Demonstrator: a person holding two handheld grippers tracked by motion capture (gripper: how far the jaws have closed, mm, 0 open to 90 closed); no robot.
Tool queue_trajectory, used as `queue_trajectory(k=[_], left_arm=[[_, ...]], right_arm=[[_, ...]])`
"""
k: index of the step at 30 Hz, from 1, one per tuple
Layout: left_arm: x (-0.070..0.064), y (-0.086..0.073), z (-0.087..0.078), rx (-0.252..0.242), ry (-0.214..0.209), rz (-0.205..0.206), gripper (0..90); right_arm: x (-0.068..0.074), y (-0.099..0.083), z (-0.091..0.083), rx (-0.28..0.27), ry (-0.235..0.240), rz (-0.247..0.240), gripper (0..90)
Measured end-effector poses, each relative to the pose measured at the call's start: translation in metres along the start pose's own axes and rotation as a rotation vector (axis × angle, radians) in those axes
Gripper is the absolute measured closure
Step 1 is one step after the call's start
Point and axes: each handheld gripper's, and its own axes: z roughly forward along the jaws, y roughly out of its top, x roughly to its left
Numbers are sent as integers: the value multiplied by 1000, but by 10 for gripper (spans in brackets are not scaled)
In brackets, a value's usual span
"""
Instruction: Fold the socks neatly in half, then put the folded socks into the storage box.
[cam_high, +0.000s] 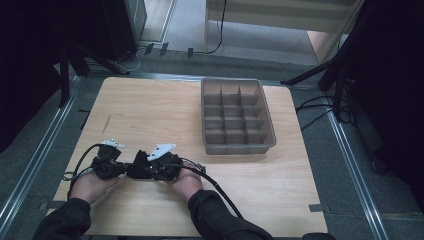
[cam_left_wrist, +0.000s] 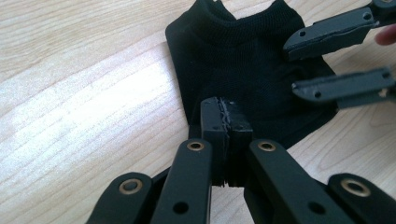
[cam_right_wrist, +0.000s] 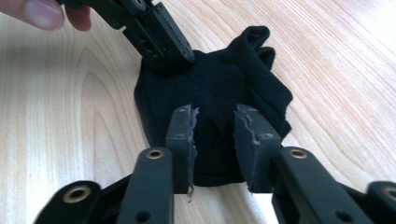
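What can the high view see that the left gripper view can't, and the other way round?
The high view takes in the whole table, a grey tray of small compartments, the person's left hand and right hand, and the floor around. The left gripper view gives the close-up: the left gripper with jaws pressed shut at the edge of the sock, the right gripper with jaws apart over it, and the sock's knit. Both show the black sock, the two grippers and the pale wood.
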Motion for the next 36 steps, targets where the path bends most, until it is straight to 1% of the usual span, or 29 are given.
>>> queue_trajectory(k=[1,4,5,6,8,11,13,15,16,17,19,22,23,24,25,26,29,31,33,36], left_arm=[[0,-1,1,-13,2,16,885],[3,-1,0,-19,-27,6,873],[4,-2,-1,-20,-38,2,856],[5,-2,-2,-22,-50,0,831],[5,-2,-3,-25,-72,-8,751],[6,-1,-6,-31,-74,-19,704],[7,-1,-8,-30,-86,-23,675],[7,-2,-13,-46,-90,-34,646],[7,-2,-16,-56,-89,-37,642],[7,-2,-19,-70,-90,-44,634],[7,-2,-24,-92,-79,-50,611],[9,-3,-30,-107,-65,-53,580],[9,-3,-31,-113,-64,-59,569],[10,-3,-32,-115,-63,-59,564],[10,-4,-33,-117,-61,-60,560],[11,-4,-34,-118,-58,-62,552],[12,-6,-35,-117,-45,-48,521],[15,-7,-36,-119,-46,-59,511],[17,-7,-39,-124,-41,-59,502],[21,-8,-41,-131,-35,-82,480]], right_arm=[[1,0,0,-2,1,3,663],[1,1,-2,-4,1,7,616],[2,2,-2,-5,9,21,595],[2,3,-3,-10,13,20,582],[1,4,-7,-24,16,18,562],[1,6,-11,-29,33,15,538],[0,7,-13,-32,44,12,519],[-1,8,-17,-38,47,12,499],[-2,8,-19,-37,55,13,493],[-2,9,-20,-38,53,13,492],[-4,10,-23,-43,51,7,485],[-5,12,-26,-43,54,5,484],[-5,12,-27,-46,56,-3,484],[-5,13,-28,-42,54,-4,484],[-6,13,-28,-41,50,-17,484],[-6,14,-29,-41,55,-16,484],[-7,16,-30,-41,55,-26,477],[-7,19,-31,-40,59,-34,467],[-8,22,-31,-38,64,-50,451],[-11,27,-31,-44,82,-51,432]])
